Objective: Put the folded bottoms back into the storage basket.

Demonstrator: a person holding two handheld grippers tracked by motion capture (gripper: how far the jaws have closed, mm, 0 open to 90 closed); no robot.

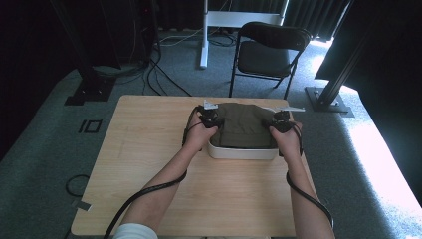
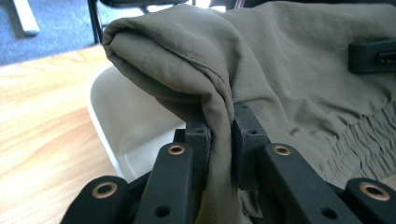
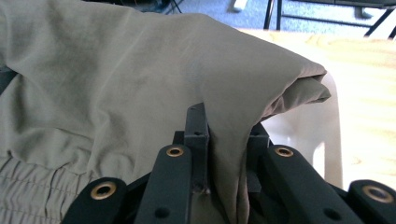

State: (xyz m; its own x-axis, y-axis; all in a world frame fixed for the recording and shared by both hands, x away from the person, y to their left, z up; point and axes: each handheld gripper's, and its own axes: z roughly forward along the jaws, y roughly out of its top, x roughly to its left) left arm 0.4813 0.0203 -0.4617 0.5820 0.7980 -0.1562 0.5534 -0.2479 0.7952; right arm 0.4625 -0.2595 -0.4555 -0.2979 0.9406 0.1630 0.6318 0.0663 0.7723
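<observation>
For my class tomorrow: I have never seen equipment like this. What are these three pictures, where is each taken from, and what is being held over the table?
There is no robot here. A person sits at a wooden table and holds a hand-operated clamp, called a gripper, in each hand. The high view looks down from above: the left gripper and right gripper sit at either side of a folded olive-green garment, which lies in a white tub. The other two pictures come from cameras riding on the grippers, looking along their black jaws. In each, the jaws pinch a fold of the garment's cloth, with the tub's white wall beside it. Behind the table stands a black folding chair.
</observation>
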